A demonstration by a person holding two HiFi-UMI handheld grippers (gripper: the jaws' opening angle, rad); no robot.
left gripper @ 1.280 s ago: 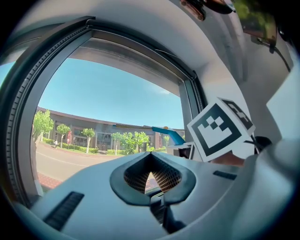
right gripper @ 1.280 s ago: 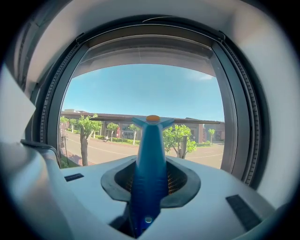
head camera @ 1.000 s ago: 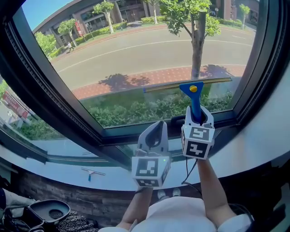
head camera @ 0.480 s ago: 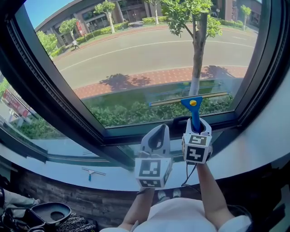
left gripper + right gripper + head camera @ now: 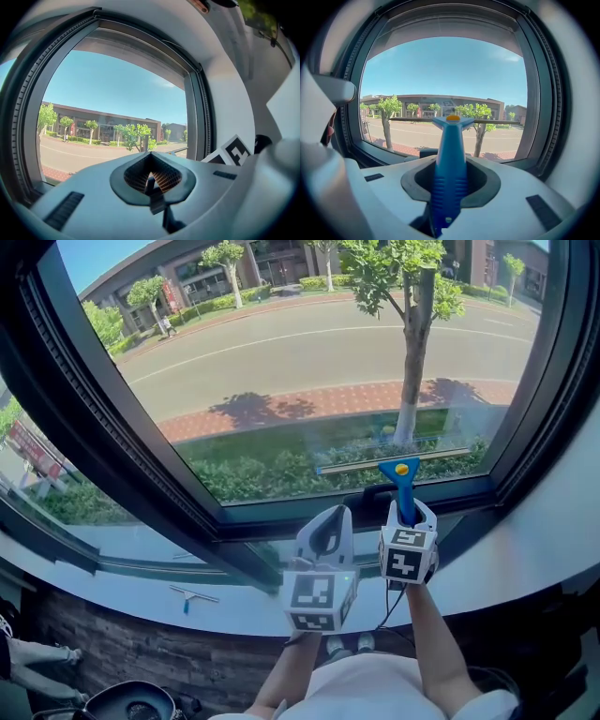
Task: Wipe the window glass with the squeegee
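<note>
Squeegee, head view: upright in my right tongs, blade level against the lower window glass near the bottom frame; my left tongs hang just beside. Left gripper view: left tongs pressed together, empty. Right gripper view: right tongs clamped on the blue squeegee handle.

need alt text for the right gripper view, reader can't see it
The right gripper is shut on the blue handle of a squeegee, its blade level across the window glass. Outside lie a road, trees and a long building.
</note>
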